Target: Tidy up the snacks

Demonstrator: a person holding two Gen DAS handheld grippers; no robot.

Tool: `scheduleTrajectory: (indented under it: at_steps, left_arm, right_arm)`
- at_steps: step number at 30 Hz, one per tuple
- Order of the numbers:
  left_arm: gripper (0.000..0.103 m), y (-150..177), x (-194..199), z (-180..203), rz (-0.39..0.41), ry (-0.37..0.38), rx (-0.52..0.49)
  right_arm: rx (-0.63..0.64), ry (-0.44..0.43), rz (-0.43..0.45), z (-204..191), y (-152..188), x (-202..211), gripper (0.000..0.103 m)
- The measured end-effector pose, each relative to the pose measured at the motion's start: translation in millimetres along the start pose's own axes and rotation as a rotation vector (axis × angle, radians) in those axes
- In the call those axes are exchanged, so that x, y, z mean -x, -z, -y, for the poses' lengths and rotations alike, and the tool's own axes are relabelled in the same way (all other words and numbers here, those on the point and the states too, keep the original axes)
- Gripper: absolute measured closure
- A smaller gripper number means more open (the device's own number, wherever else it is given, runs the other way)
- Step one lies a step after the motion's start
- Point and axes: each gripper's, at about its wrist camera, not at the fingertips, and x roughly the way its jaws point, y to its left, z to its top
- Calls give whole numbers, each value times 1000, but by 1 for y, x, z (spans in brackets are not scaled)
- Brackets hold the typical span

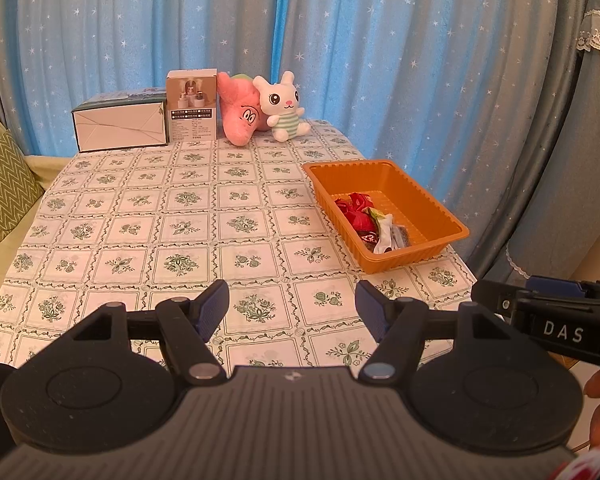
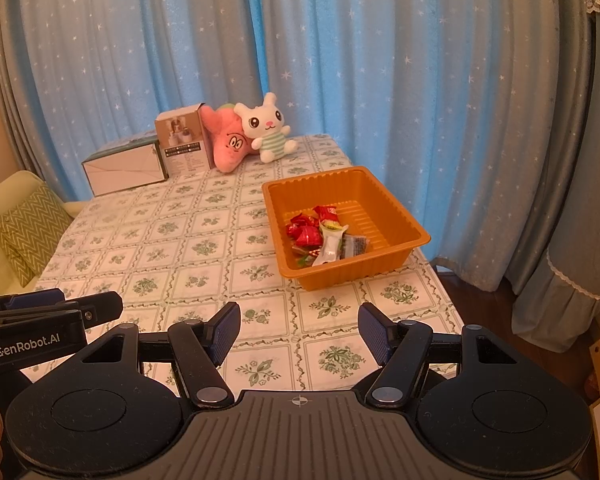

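An orange plastic tray (image 1: 428, 200) (image 2: 380, 196) sits on the right side of the table. Inside it lie several wrapped snacks: red wrappers (image 1: 354, 212) (image 2: 306, 232), a white and green packet (image 1: 384, 232) (image 2: 332, 246) and a small dark one (image 2: 356, 245). My left gripper (image 1: 292, 308) hovers open over the near tablecloth, left of the tray, nothing between its blue pads. My right gripper (image 2: 298, 332) stands open just short of the tray's near wall, also empty. Each gripper shows at the edge of the other's view.
The table (image 1: 188, 208) wears a floral checked cloth. At its far end stand a flat box (image 1: 120, 124), a tall carton (image 1: 192, 106), a pink plush star (image 1: 240, 112) and a white rabbit toy (image 1: 284, 104). A sofa cushion (image 1: 0, 184) lies left; curtains hang behind.
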Motion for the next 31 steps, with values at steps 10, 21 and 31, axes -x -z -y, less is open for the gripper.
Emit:
scheduleTrajectory:
  at_steps: [10,21,31]
  left_arm:
    - [36,1,0,0,-2,1,3]
    - [36,1,0,1,-4,1,3]
    - [36,2,0,1,4,23,14]
  right_arm:
    - [-2,2,-2,1,-1,0,38]
    - [-2,2,0,1,-1,0,38]
    - [-2,3,0,2,-1,0,38]
